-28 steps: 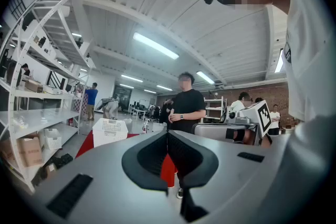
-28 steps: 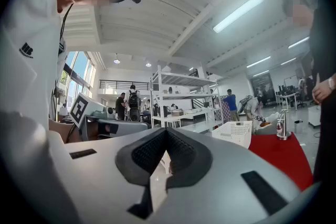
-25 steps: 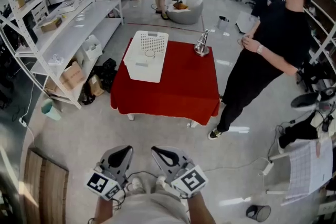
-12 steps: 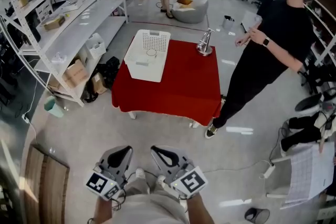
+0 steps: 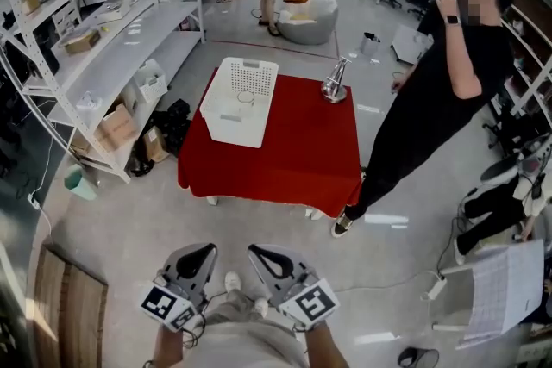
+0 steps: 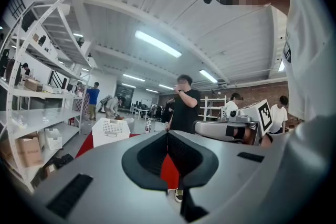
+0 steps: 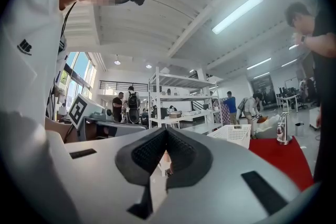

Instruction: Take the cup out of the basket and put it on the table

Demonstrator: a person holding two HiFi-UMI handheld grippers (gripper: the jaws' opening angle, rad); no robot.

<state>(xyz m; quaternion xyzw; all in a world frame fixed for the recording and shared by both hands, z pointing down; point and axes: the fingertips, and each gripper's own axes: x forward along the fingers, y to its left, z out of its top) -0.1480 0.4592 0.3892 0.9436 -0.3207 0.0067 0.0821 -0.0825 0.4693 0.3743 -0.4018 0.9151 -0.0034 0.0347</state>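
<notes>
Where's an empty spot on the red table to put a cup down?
The near half of the red table is bare, in front of the white basket. The far edge is crowded: basket on the left, shiny metal thing on the right.

Left gripper (image 5: 200, 252): held low in front of the torso, pointing level and forward; jaws closed tip to tip (image 6: 167, 136), nothing between them.
Right gripper (image 5: 263, 254): just beside the left one, not touching it, pointing level; jaws pressed together (image 7: 166, 131), empty.
Left forearm (image 5: 168, 346): bare, enters from the bottom edge.
Right forearm (image 5: 323, 349): bare, roughly parallel to the left.
</notes>
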